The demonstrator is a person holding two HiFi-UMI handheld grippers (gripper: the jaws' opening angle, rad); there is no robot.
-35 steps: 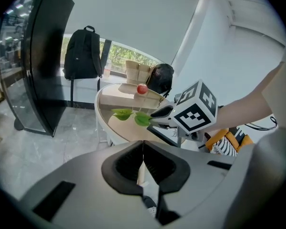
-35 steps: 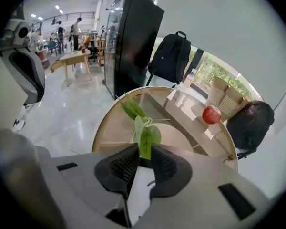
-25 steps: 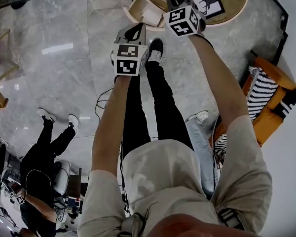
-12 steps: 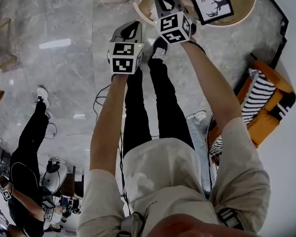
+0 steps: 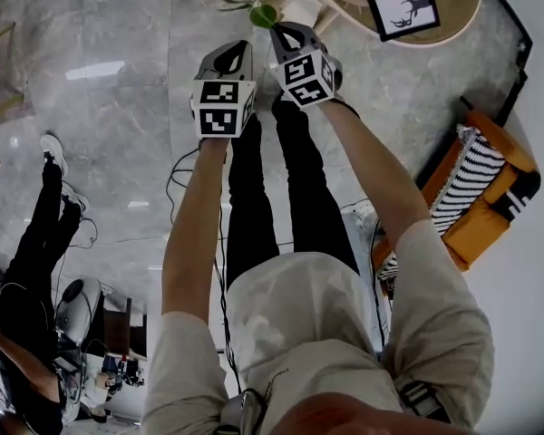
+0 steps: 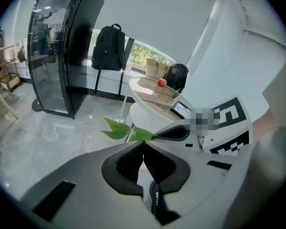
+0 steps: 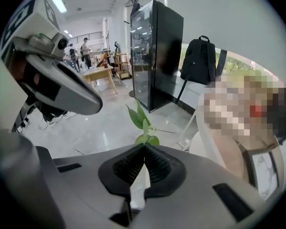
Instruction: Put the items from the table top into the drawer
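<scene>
Currently the right claw (image 7: 144,149) is pinching a green leafy sprig (image 7: 142,120), whose leaves project just beyond its tips. The left claw (image 6: 143,147), just beside the right claw, is pressed together with nothing between its pads. The round bench (image 5: 461,3) lies beyond the right claw, to its right.

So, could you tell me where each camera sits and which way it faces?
Head view: on the person's head, facing steeply down at the floor; arms, legs, left tool and right tool show.
Left gripper view: on the left tool, along its shut jaws towards the round table; right tool shows.
Right gripper view: on the right tool, past its gripped sprig; left tool shows.
Shared: all see the sprig.
</scene>
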